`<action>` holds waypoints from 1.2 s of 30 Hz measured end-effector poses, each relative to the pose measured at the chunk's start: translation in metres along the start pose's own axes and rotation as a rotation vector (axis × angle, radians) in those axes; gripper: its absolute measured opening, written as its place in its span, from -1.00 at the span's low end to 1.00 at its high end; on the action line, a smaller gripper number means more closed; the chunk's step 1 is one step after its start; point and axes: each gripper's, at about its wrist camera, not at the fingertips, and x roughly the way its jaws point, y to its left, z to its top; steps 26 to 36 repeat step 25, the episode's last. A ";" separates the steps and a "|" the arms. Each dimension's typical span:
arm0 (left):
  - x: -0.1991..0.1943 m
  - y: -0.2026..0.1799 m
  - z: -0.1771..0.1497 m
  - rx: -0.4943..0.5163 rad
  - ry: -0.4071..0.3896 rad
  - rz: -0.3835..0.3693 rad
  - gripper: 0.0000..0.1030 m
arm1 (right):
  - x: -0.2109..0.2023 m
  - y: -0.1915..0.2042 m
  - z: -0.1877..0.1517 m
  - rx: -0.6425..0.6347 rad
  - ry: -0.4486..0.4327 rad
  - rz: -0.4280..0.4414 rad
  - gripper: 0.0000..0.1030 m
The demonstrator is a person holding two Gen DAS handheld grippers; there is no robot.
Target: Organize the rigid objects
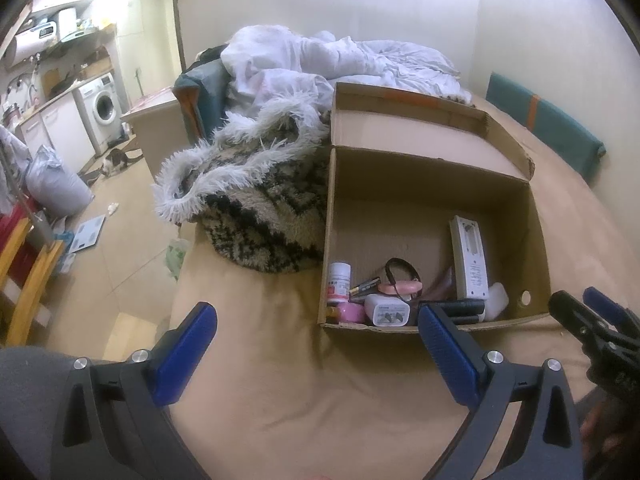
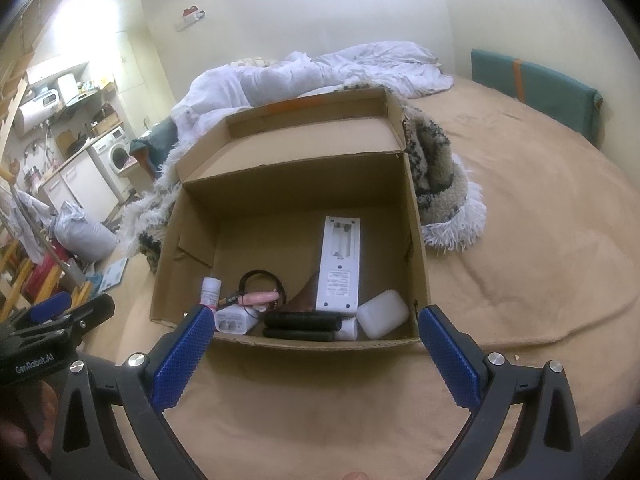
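Cardboard box [image 2: 416,248] on bed [image 2: 540,240]; holds remote [image 2: 340,268], charger [image 2: 234,320], pill bottle [image 2: 211,290]. Left hand-held gripper [image 1: 316,340] wide, empty; right hand-held gripper [image 2: 316,340] wide, empty.

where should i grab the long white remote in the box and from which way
Grip the remote across its narrow width near the far end, coming straight down from above. It lies flat on the floor of the box with its long sides exposed there, while its near end is crowded by the white case and the black bars. The right gripper, jaws wide open, looks best placed.
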 end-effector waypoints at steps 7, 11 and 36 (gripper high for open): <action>0.000 0.000 0.000 -0.003 0.000 0.000 0.95 | 0.000 0.000 0.000 -0.002 0.001 -0.001 1.00; 0.001 0.000 -0.001 -0.001 0.001 -0.001 0.95 | 0.000 0.000 0.000 -0.002 0.000 -0.001 1.00; 0.001 0.004 -0.003 -0.019 0.008 -0.030 0.95 | -0.001 -0.001 0.002 0.007 -0.013 0.007 1.00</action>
